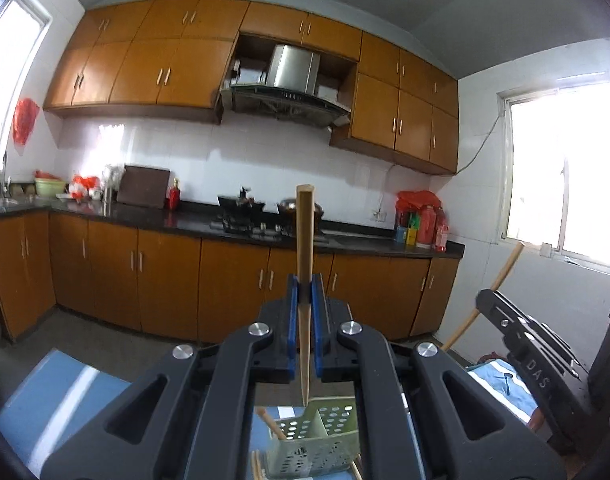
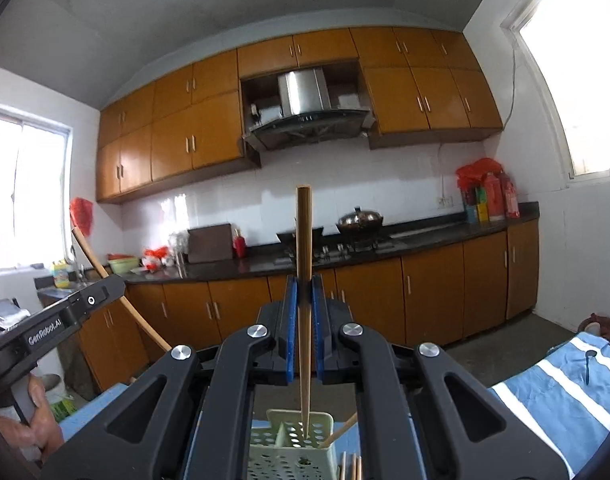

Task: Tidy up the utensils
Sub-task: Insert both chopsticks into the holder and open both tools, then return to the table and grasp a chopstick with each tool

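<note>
Orange wall cabinets (image 1: 153, 64) and a steel range hood (image 2: 305, 96) fill the far side of a kitchen, above a dark counter (image 1: 193, 222) that carries a gas stove (image 2: 345, 246), a lidded wok (image 2: 359, 218) and a cluster of red bottles (image 1: 429, 226). Below the cameras lies a blue-and-white striped cloth (image 2: 561, 392) covering the surface. On it stands a pale green perforated utensil basket (image 1: 317, 436), with a few loose chopsticks (image 2: 351, 466) lying just beside it. The left claw (image 1: 305, 292) is clenched on a wooden chopstick (image 1: 305, 264), blue pads pressing both sides; the stick stands upright, thick end up, its thin tip at the basket's rim. The right claw (image 2: 304, 292) likewise grips a second chopstick (image 2: 304, 264) held upright, its point down inside one of the basket's compartments. Another stick (image 2: 339, 432) leans in the basket at a slant. Each camera shows the other claw at its edge, its chopstick sticking up past it.
</note>
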Demonstrator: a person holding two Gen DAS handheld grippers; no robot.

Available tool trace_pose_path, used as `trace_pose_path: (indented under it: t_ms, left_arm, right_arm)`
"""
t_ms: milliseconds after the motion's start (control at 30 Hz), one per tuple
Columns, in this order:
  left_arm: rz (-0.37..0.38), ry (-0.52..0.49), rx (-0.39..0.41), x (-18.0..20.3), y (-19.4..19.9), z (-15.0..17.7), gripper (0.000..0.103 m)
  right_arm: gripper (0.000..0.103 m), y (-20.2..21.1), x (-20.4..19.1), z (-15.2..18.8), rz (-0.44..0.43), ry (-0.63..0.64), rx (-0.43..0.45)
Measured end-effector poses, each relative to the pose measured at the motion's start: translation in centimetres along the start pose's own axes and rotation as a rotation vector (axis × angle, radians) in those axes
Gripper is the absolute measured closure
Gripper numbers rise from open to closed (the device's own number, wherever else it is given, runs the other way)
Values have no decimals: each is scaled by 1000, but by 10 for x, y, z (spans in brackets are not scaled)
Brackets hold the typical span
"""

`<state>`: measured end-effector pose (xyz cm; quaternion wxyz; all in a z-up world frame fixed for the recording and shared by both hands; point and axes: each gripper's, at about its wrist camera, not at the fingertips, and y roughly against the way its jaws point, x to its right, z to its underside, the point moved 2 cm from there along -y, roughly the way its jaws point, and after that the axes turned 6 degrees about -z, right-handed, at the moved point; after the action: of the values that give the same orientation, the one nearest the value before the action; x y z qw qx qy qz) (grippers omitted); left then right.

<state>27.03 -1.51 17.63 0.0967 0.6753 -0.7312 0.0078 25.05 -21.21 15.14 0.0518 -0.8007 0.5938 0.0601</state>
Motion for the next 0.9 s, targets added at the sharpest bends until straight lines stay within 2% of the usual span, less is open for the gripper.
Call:
trace_pose_path:
  t_ms: [100,233,333,400,433,467,600,700,800,867,900]
  left_arm:
    - [-2,12,-83,-5,-24,20,96]
    - [-5,23,-153,-12,-37,36,95]
    - [-4,34,-162,-21,-35,38,92]
    - [-11,33,-152,-25,-29,34,88]
    - [-14,33,-143,-26,-25,31,85]
    - [-16,34,-137,-29,-22,29,83]
    - [-30,46,-101,-43,9,22,79]
    - [-47,63,-101,-55,32,26,75]
    - [-94,54,-136,-70,49,46,71]
    - [-130,42,-186,-80,50,64,70]
    - [-143,37,-240,-86,47,82,70]
  right_arm:
    - [95,-15,5,15,-1,-28,-76]
    - [95,-19,10,27,-5,-50,-143]
    - [93,-14,9,27,-10,-59,-163]
    - [83,-8,8,23,-11,-63,-159]
    - [74,-3,8,18,-8,-62,-148]
    - [71,4,8,14,-6,-62,-135]
    - [71,27,13,5,14,-56,-114]
    - [71,52,26,12,59,-65,-139]
    - [71,64,43,37,121,-89,-219]
    - [71,62,58,73,166,-110,-349]
    - [71,56,63,89,179,-119,-421]
